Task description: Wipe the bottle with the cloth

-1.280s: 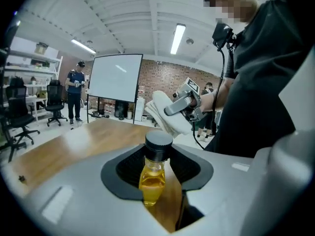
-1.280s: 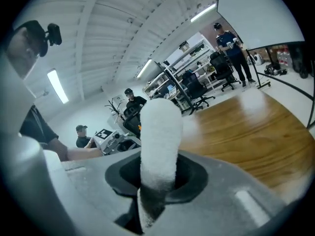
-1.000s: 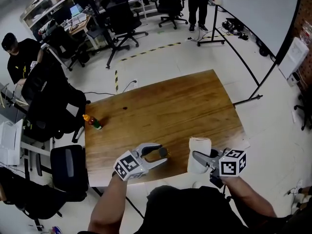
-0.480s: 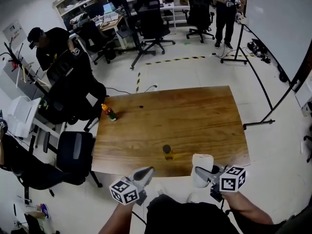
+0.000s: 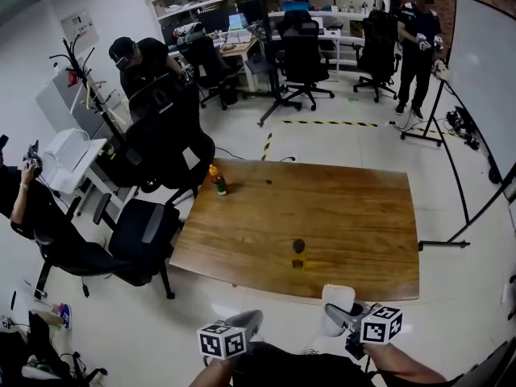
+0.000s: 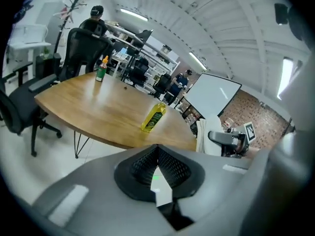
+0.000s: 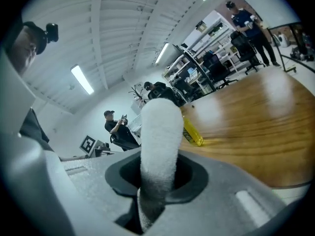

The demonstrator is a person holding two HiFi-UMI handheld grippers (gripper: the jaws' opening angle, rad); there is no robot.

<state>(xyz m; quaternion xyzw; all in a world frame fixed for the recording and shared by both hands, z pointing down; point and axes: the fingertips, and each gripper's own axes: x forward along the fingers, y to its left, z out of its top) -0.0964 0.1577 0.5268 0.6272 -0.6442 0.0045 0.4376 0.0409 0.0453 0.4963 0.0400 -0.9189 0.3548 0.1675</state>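
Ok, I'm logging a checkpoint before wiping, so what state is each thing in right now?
Yellow bottle: upright on the table, cap on, untouched.
Cloth: clamped in the right gripper, clear of the table.
Right gripper: shut on the cloth.
Left gripper: just closed, nothing between its jaws.
Orange-capped bottle: upright near the table's far corner.

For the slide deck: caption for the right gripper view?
Right gripper clamps the white cloth; yellow bottle stands on the wooden table beyond.
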